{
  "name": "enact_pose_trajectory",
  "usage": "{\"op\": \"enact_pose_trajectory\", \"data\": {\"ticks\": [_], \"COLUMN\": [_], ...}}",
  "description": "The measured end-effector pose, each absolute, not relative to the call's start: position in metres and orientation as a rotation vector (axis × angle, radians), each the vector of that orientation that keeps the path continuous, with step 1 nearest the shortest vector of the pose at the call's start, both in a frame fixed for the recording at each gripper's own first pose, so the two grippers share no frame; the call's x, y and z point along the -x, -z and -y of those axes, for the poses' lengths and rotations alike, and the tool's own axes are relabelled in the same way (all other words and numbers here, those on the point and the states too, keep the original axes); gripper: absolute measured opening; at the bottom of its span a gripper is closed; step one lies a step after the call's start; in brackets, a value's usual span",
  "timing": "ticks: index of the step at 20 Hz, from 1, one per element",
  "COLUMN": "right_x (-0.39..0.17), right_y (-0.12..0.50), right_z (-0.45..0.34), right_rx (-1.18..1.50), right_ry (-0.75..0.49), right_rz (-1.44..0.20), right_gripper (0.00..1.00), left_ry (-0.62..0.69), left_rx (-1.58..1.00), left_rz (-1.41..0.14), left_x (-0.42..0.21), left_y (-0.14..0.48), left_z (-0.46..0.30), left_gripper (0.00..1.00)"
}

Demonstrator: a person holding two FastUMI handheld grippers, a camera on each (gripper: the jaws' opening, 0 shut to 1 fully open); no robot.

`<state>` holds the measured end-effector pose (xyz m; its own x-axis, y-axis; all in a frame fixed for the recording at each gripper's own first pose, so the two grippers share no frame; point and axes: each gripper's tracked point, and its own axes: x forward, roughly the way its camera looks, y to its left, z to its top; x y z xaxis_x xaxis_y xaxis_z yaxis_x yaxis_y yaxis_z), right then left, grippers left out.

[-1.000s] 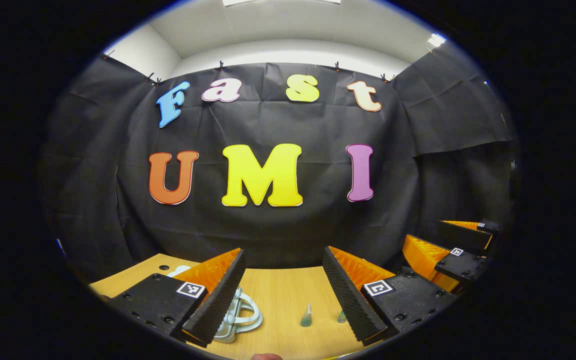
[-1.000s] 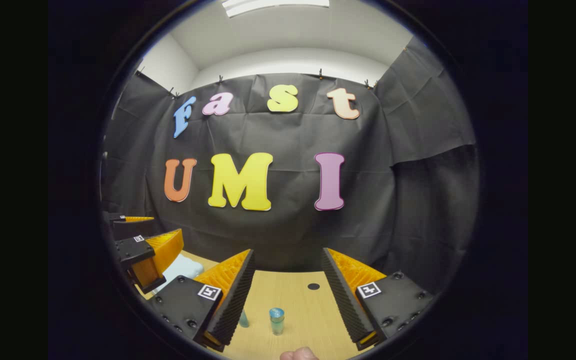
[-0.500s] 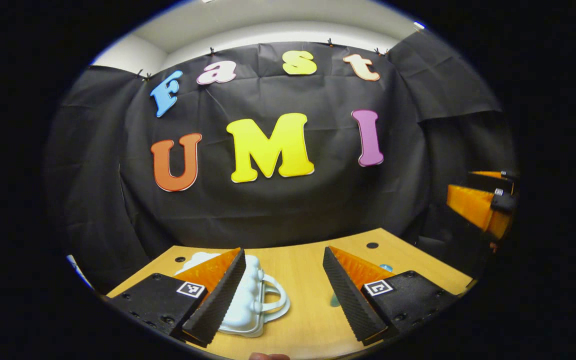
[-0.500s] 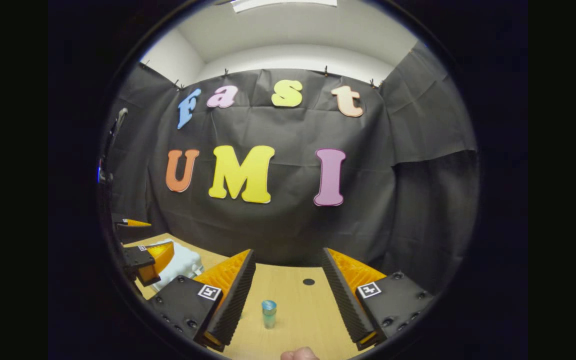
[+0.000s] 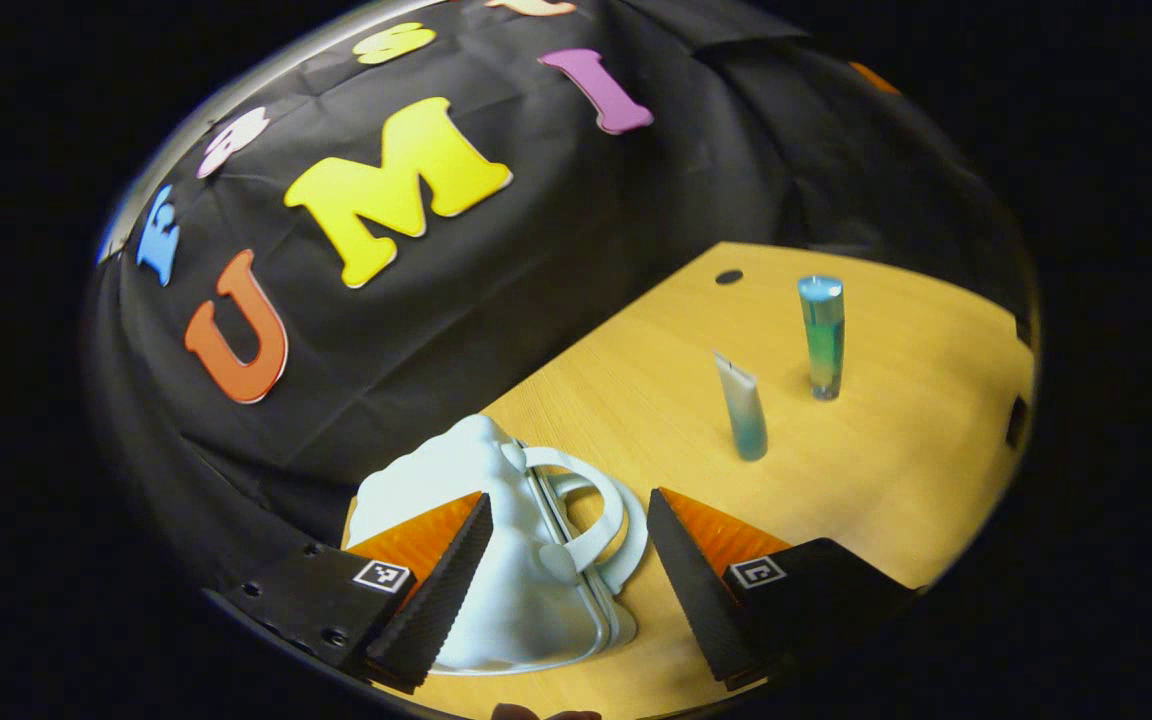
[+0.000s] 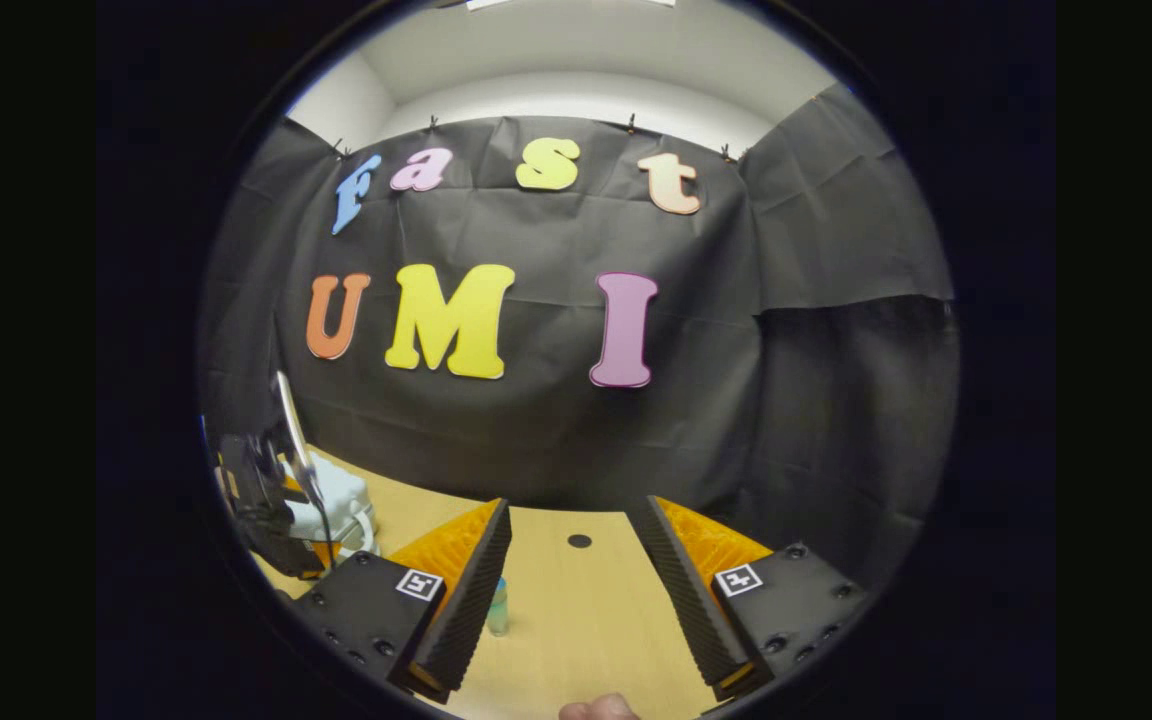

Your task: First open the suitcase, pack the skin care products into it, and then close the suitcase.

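Left tongs [image 5: 561, 585] spread wide, nothing between them, now tipped down and rolled over the little white suitcase [image 5: 496, 560]. Half a second back, pointed mostly at the booth wall with just the case's top peeking in; now right above it, one finger over the shell, the other just past the handle [image 5: 591, 510]. Reads like lining up for the opening step, since the two halves look pressed together along the seam, so lid not up yet.

Right tongs [image 6: 571, 600] also gaping, holding nothing, hanging low over the counter [image 6: 576, 620] and barely shifted from a moment ago. Probably just waiting its turn.

Out from the suitcase: a small teal tube [image 5: 742, 405] standing near it on the counter, and a taller blue-green bottle [image 5: 822, 335] just beyond the tube, farther from the case. Both upright, both untouched. From the right gripper view, a bit of one of them [image 6: 498, 605] peeking out beside a finger, suitcase off toward the far side with the other gripper over it.

So: nothing packed so far, still at step one.
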<state>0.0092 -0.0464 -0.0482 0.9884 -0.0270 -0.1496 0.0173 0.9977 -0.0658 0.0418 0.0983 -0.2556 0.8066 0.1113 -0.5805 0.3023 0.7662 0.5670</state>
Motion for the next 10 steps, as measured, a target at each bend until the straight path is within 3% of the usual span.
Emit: {"op": "enact_pose_trajectory", "data": {"ticks": [10], "right_x": [-0.002], "right_y": [0.056], "right_z": [0.079], "right_rx": [0.069], "right_ry": [0.119], "right_rz": [-0.174], "right_gripper": [0.8], "left_ry": [0.164], "left_rx": [-0.97], "left_rz": [-0.811], "left_x": [-0.064], "left_y": [0.31], "left_z": [-0.117], "left_gripper": [0.93]}}
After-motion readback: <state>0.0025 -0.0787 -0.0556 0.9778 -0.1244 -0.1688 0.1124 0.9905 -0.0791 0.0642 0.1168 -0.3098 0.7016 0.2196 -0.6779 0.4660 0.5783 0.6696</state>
